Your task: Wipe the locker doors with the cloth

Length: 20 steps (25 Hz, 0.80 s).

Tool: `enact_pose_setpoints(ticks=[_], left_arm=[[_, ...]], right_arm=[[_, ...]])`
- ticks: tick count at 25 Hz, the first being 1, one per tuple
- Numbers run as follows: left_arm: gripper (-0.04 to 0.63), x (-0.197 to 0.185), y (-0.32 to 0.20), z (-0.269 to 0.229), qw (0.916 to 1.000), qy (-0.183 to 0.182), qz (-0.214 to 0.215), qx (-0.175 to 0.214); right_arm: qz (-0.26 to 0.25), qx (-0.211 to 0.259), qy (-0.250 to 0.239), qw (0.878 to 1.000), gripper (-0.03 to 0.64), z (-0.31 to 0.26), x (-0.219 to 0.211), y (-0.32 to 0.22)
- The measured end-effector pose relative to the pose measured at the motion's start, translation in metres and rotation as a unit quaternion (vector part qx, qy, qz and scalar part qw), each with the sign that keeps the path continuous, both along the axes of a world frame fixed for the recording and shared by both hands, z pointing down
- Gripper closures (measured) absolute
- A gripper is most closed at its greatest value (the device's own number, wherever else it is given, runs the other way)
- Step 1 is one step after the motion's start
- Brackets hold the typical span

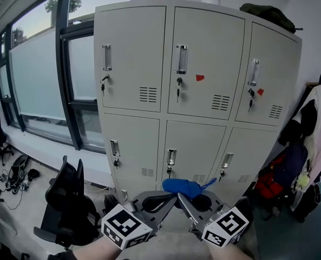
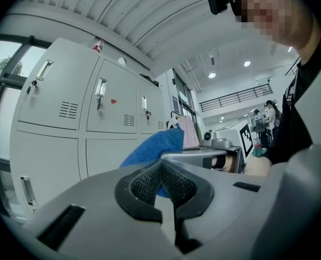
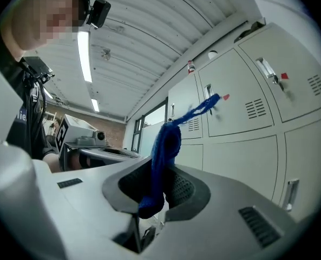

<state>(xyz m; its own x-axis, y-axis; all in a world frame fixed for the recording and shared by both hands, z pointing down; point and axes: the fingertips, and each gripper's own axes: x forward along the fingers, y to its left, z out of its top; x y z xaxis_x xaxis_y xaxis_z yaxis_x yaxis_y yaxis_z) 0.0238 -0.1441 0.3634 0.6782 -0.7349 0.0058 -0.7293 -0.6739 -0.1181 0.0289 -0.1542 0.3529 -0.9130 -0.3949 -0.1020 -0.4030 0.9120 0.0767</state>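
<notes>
Right, I'm facing the lockers [image 1: 203, 64], a grey bank with three doors across the top row and three below. My right tongs [image 3: 159, 186] are clenched on the blue cloth [image 3: 165, 145]. It is pinched between the pads, with a bunch standing up above the tips and a short end hanging down between them. A loose strand flicks out from the top of the bunch. My left tongs [image 2: 161, 166] are clenched too, tips meeting, and the cloth shows just past them. I can't tell whether they nip any of it. From the head view both tongs sit low and close together, angled in toward each other. The cloth is bunched over their tips in front of the lower middle door, apart from it. A window [image 1: 35, 75] runs along the left, and coats [image 1: 312, 123] hang to the right of the lockers.
</notes>
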Motion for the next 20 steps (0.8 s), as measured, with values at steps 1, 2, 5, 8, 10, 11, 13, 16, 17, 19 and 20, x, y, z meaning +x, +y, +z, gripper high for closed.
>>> enact_pose_setpoints(ticks=[1, 2, 5, 8, 10, 11, 13, 16, 17, 19, 20], left_arm=[[0.589, -0.001, -0.003, -0.005, 1.0000, -0.003, 0.008, 0.004], [0.589, -0.002, -0.006, -0.010, 0.9998, -0.006, 0.016, 0.008], [0.589, -0.006, -0.018, -0.030, 0.9990, -0.009, 0.043, 0.014], [0.589, -0.014, -0.031, -0.052, 0.9973, 0.001, 0.072, 0.012], [0.589, -0.022, -0.039, -0.064, 0.9963, -0.004, 0.084, 0.013], [0.589, -0.026, -0.043, -0.070, 0.9958, -0.008, 0.090, 0.014], [0.589, -0.035, -0.051, -0.077, 0.9942, -0.014, 0.106, 0.012], [0.589, -0.051, -0.059, -0.082, 0.9920, -0.014, 0.125, 0.005], [0.589, -0.057, -0.062, -0.083, 0.9914, -0.012, 0.130, 0.004], [0.589, -0.067, -0.065, -0.086, 0.9900, -0.006, 0.141, 0.004], [0.589, -0.070, -0.067, -0.090, 0.9890, -0.003, 0.148, 0.006]], right_arm=[[0.006, 0.006, 0.004, 1.000, 0.569, -0.006, -0.001, -0.004], [0.012, 0.014, 0.009, 1.000, 0.569, -0.012, -0.002, -0.008], [0.034, 0.036, 0.021, 0.999, 0.569, -0.037, -0.007, -0.022], [0.055, 0.037, 0.018, 0.998, 0.569, -0.060, -0.018, -0.036], [0.068, 0.041, 0.021, 0.997, 0.569, -0.072, -0.026, -0.046], [0.075, 0.042, 0.023, 0.996, 0.569, -0.078, -0.030, -0.051], [0.092, 0.040, 0.027, 0.995, 0.569, -0.087, -0.038, -0.063], [0.116, 0.033, 0.027, 0.992, 0.569, -0.097, -0.049, -0.080], [0.125, 0.033, 0.028, 0.991, 0.569, -0.100, -0.053, -0.085], [0.141, 0.037, 0.031, 0.989, 0.569, -0.107, -0.058, -0.091], [0.146, 0.039, 0.032, 0.988, 0.569, -0.111, -0.060, -0.093]])
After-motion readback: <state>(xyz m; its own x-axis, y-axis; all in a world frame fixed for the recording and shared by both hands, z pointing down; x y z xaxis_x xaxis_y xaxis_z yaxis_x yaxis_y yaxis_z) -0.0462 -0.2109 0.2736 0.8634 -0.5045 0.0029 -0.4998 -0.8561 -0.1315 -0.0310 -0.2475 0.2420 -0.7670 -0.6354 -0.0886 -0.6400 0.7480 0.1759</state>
